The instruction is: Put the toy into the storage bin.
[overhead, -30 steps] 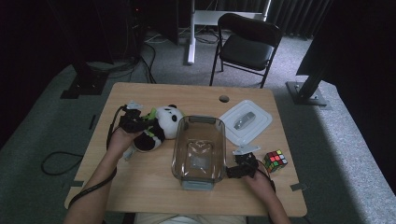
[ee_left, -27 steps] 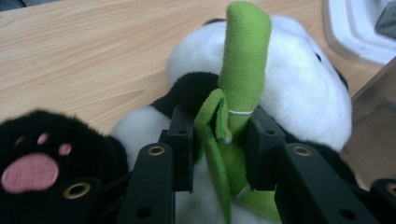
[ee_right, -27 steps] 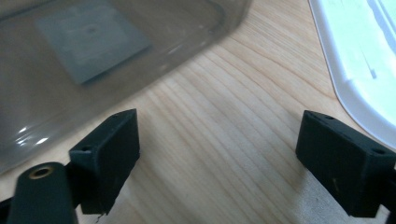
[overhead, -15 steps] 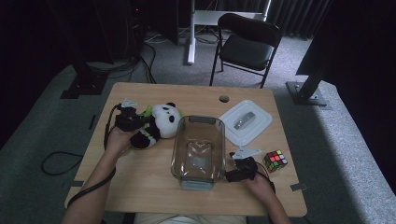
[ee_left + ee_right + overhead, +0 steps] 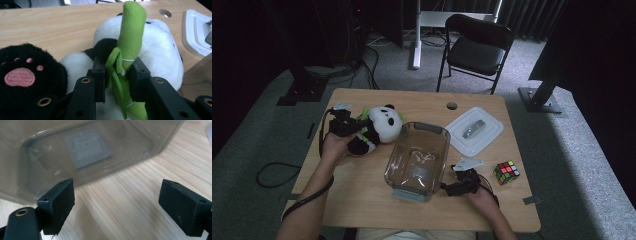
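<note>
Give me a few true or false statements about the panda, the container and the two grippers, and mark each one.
1. The left gripper is shut on the green bamboo stalk of the panda plush. True.
2. The panda plush lies inside the clear container. False: it is on the table, left of it.
3. The right gripper is open, holding nothing. True.
4. The white lid is on the container. False: it lies on the table beside it.
5. The Rubik's cube sits on the lid. False: it is on the table.
</note>
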A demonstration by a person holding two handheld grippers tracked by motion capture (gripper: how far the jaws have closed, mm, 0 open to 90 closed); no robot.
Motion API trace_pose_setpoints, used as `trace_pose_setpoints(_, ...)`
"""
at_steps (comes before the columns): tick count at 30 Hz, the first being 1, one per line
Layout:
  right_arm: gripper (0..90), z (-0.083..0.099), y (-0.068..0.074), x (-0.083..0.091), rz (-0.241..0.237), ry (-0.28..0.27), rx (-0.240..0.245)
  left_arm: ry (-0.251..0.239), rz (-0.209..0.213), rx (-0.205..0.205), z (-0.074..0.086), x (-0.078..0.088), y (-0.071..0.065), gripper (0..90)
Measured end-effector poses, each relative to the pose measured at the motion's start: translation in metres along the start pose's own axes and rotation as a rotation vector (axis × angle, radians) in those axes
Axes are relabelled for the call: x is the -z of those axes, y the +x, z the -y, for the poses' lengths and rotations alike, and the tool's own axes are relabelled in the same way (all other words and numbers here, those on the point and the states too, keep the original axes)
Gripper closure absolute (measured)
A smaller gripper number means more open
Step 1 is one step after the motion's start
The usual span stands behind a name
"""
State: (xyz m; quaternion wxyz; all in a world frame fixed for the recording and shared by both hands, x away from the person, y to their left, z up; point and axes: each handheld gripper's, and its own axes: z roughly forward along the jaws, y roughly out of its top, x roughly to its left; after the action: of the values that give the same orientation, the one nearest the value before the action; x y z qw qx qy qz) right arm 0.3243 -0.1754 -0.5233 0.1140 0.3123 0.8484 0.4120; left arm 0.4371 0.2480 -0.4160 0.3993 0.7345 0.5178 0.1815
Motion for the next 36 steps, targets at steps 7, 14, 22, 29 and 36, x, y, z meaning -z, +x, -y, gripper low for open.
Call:
trace_pose_setpoints(7, 12.3, -0.013, 0.016, -0.02, -0.022, 0.016, -0.013, -0.012, -0.016, 0.003, -0.01, 0.01, 0.002, 71.4)
trace_pose_setpoints(14, 11.7, -0.028, 0.03, -0.037, 0.025, -0.004, -0.099, -0.031, -0.038, 0.032, -0.019, 0.016, 0.007, 71.4)
trace_pose_setpoints(22, 11.7, -0.047, 0.05, -0.061, 0.047, -0.002, -0.11, -0.096, -0.059, 0.044, -0.047, 0.037, 0.011, 71.3)
trace_pose_setpoints(29, 11.7, -0.063, 0.052, -0.077, 0.042, -0.006, -0.176, -0.139, -0.058, 0.021, -0.072, 0.061, 0.002, 71.4)
trace_pose_setpoints(36, 11.7, -0.082, 0.059, -0.098, 0.061, -0.033, -0.209, -0.157, -0.03, -0.015, -0.087, 0.075, -0.016, 71.3)
